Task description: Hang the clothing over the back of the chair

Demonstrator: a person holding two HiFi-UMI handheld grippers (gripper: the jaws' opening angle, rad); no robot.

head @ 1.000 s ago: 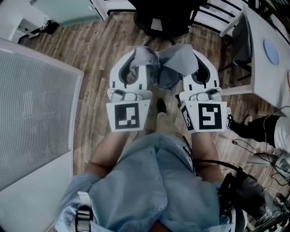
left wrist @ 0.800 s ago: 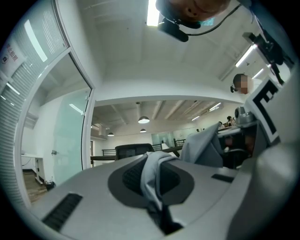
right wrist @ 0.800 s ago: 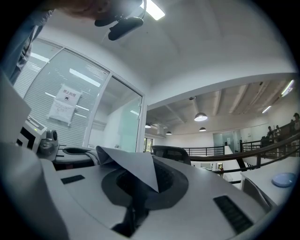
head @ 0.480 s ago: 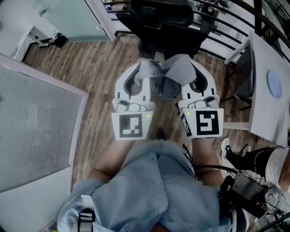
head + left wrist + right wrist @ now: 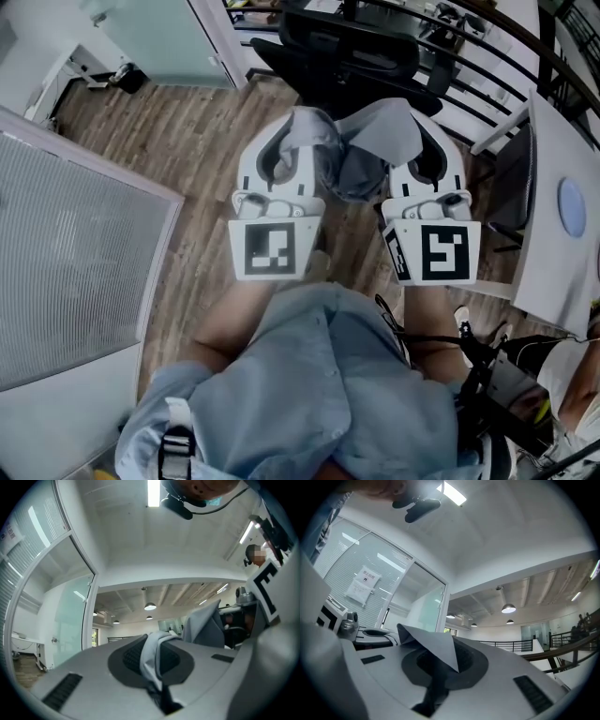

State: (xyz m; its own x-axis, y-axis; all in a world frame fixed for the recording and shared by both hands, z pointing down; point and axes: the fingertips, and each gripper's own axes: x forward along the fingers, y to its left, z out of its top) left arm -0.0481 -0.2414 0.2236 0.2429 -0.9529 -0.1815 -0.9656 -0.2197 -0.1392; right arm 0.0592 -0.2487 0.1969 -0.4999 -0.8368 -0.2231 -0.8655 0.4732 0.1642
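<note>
A grey piece of clothing hangs between my two grippers in the head view. My left gripper is shut on one bunched edge of the clothing. My right gripper is shut on the other edge, where a flat fold of the clothing sticks up from the jaws. Both grippers point slightly upward, side by side at chest height. A black office chair stands just beyond them, its back toward me. The clothing sags between the grippers over the near side of the chair.
A frosted glass partition runs along the left. A white desk stands at the right with a blue round object on it. A black railing lies behind the chair. The floor is wood planks.
Both grippers have moved forward and slightly up with the clothing, closer to the black chair, which now shows larger at the top of the head view.
</note>
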